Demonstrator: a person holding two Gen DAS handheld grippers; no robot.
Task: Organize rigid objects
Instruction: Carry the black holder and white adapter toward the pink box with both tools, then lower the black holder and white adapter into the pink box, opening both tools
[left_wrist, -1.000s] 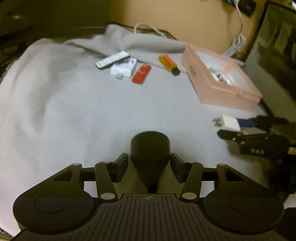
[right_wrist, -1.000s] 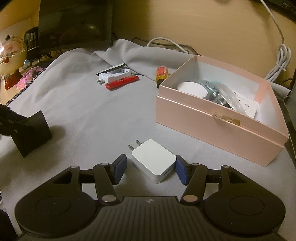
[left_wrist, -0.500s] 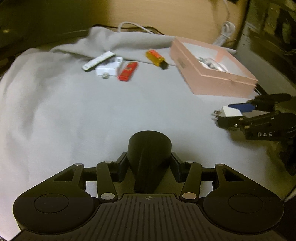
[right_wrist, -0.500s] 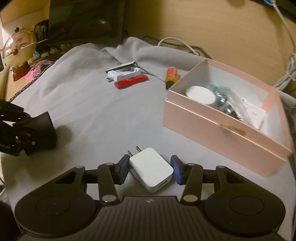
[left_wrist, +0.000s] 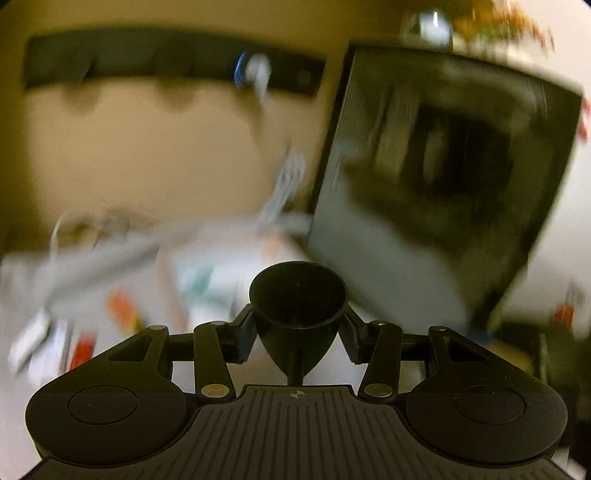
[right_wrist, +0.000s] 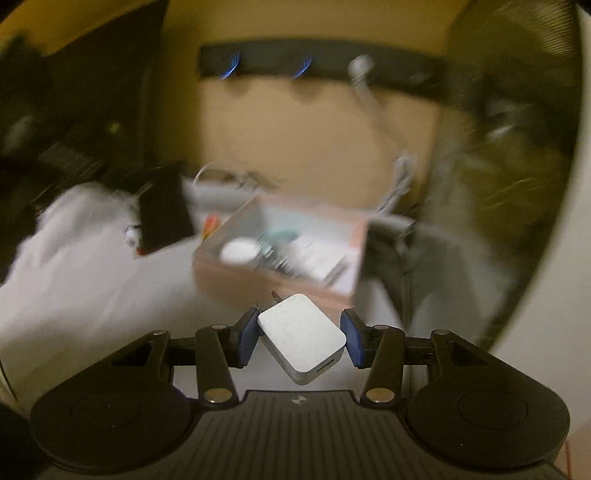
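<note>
My left gripper (left_wrist: 297, 332) is shut on a black funnel-shaped cup (left_wrist: 297, 310), held up in the air with its mouth facing forward. My right gripper (right_wrist: 298, 338) is shut on a white plug charger (right_wrist: 301, 338), lifted above the cloth. The open pink box (right_wrist: 280, 254) with several small items inside sits ahead of the charger on the grey cloth (right_wrist: 92, 295). In the blurred left wrist view the box (left_wrist: 207, 273) lies just beyond the cup. The black cup also shows in the right wrist view (right_wrist: 164, 210), left of the box.
A dark monitor (left_wrist: 436, 192) stands at the right. A black power strip (right_wrist: 314, 66) with a white cable hangs on the back wall. Red and orange lighters (left_wrist: 122, 310) and a white stick lie blurred at the left on the cloth.
Both grippers have lifted off the cloth and tilted up with their objects; both views now blur and show the wall. The charger has closed in on the box.
</note>
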